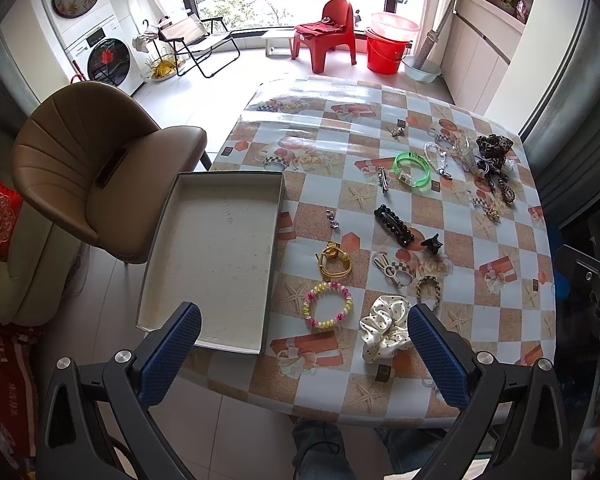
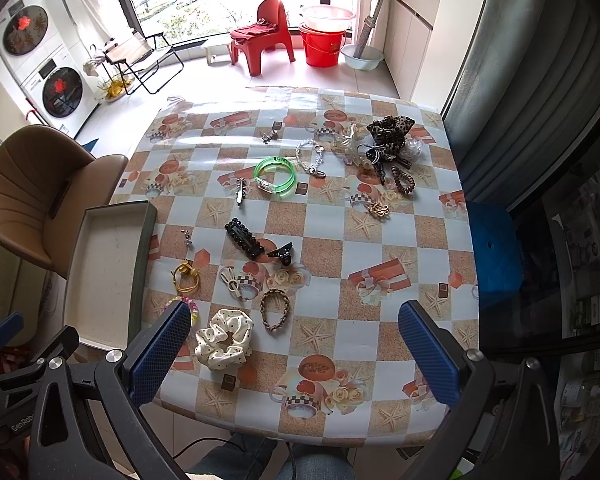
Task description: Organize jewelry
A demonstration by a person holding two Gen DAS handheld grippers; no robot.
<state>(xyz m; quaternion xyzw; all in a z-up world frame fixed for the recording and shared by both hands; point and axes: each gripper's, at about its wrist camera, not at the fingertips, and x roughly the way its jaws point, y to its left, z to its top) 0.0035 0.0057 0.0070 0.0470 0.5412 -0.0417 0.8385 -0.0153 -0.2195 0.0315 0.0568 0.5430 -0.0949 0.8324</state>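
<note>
Both grippers are held above the near edge of the table [image 1: 380,396], pointing forward and slightly down over it. The left gripper [image 1: 304,354] has its two blue fingers spread wide and holds nothing. Below it lie the pink and yellow bead bracelet [image 1: 327,306] and the white dotted scrunchie [image 1: 384,332]. The right gripper [image 2: 294,354] is also wide open and empty, and the same white scrunchie [image 2: 225,338] is seen just inside its left finger.

The jewelry lies scattered on the checkered tablecloth. Near the front are a yellow hair tie [image 1: 334,262], a braided ring [image 2: 275,309] and a white clip [image 2: 231,279]. In the middle are a black beaded hair clip [image 2: 245,238] and a small black claw clip [image 2: 281,252]. Farther back is a green bangle [image 2: 276,178], and at the far right corner a leopard scrunchie [image 2: 390,130] lies in a pile of other pieces.

The shallow grey box [image 1: 276,236] stands at the left side of the table, partly over the edge, with nothing inside.
</note>
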